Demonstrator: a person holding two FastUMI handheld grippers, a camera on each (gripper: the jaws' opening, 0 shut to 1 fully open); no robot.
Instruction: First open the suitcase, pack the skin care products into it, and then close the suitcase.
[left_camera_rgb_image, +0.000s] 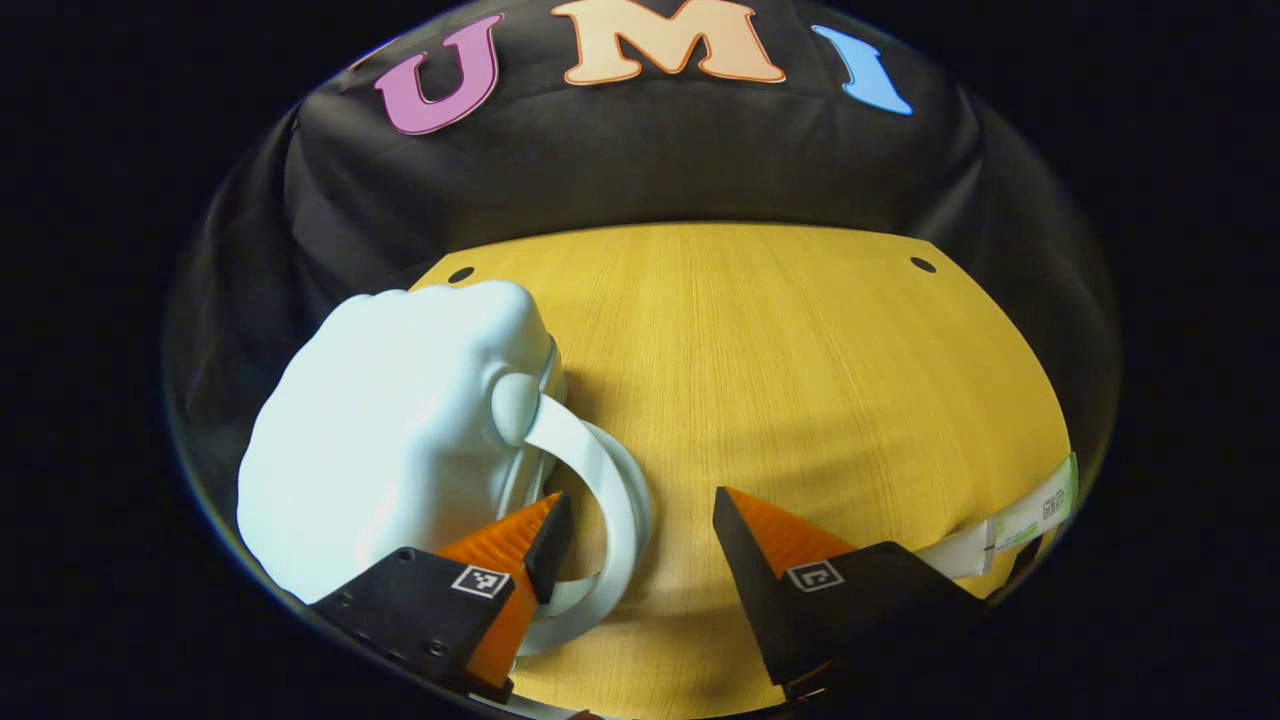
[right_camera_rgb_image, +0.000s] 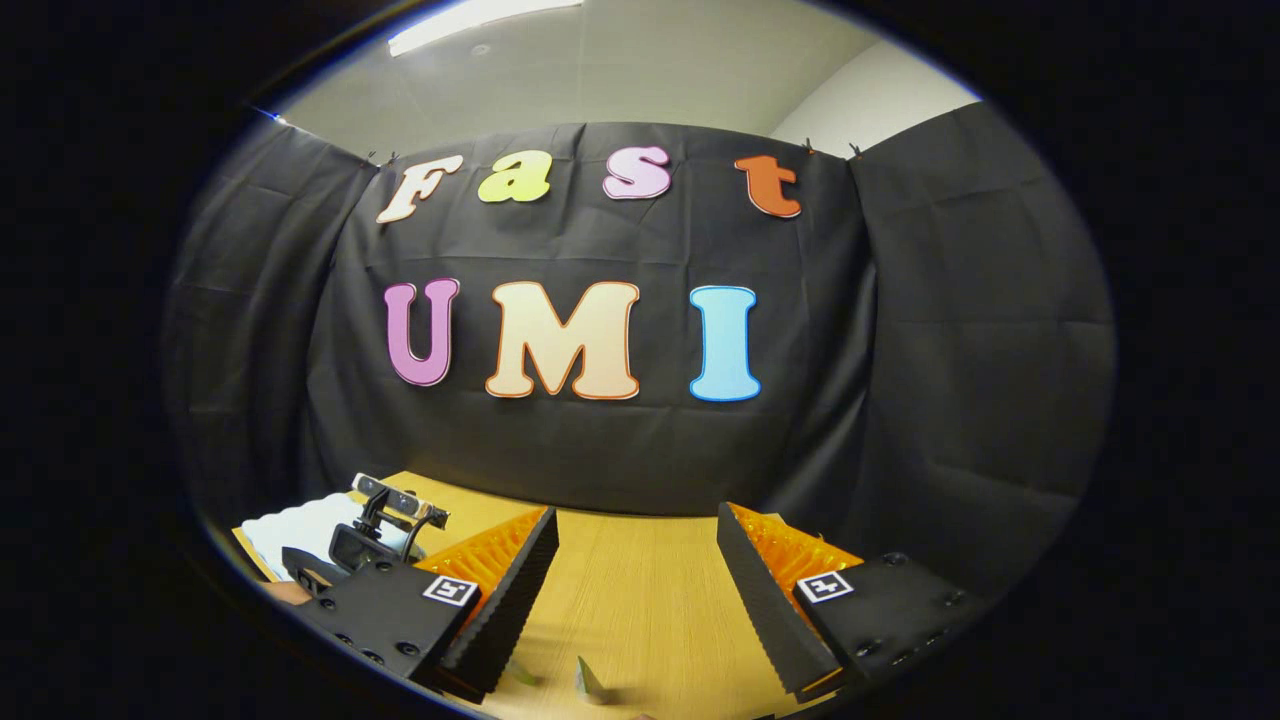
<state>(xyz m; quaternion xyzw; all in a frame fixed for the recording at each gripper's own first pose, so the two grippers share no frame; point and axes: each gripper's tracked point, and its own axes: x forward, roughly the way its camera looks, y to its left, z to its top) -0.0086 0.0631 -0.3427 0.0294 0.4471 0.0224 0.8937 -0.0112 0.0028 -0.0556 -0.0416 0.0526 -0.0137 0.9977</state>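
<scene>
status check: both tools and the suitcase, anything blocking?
Left tool open, one finger inside the suitcase handle. Right tool open, held up over the table, holding nothing. Pale suitcase looks closed. A tube lies at table edge, nothing blocking.

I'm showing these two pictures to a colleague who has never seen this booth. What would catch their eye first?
First the pale, lumpy suitcase on the left of the yellow wooden table in the left gripper view, its curved white handle looping beside one finger of the open left gripper. In the right gripper view, the open right gripper hangs over the table's bare wood, with the other gripper and the suitcase farther off at lower left.
</scene>
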